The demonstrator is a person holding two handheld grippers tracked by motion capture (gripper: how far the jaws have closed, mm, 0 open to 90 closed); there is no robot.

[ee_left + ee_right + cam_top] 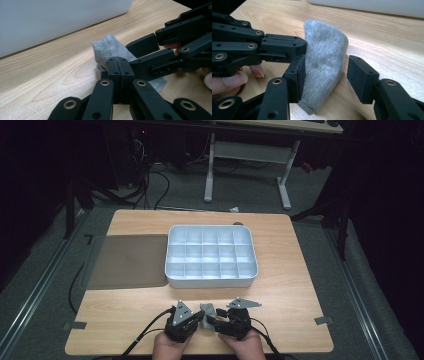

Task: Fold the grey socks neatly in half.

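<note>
Wooden table (125,320), lower centre: left tool (117,66) clamps the grey sock (324,62) steady so right tool (325,72), jaws apart, can regrip

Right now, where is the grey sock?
In the high view, the grey sock sits at the table's near edge, between the left gripper and right gripper, before the white compartment tray.

One small grey knitted cloth piece (207,310), one white plastic compartment tray (210,281), one flat brown mat (129,261), two black two-jaw grippers, left (202,320) and right (212,320), one light wooden table (290,285)

Cloth (208,310) between both grippers — tray (210,279) behind, mat (127,261) left
</note>
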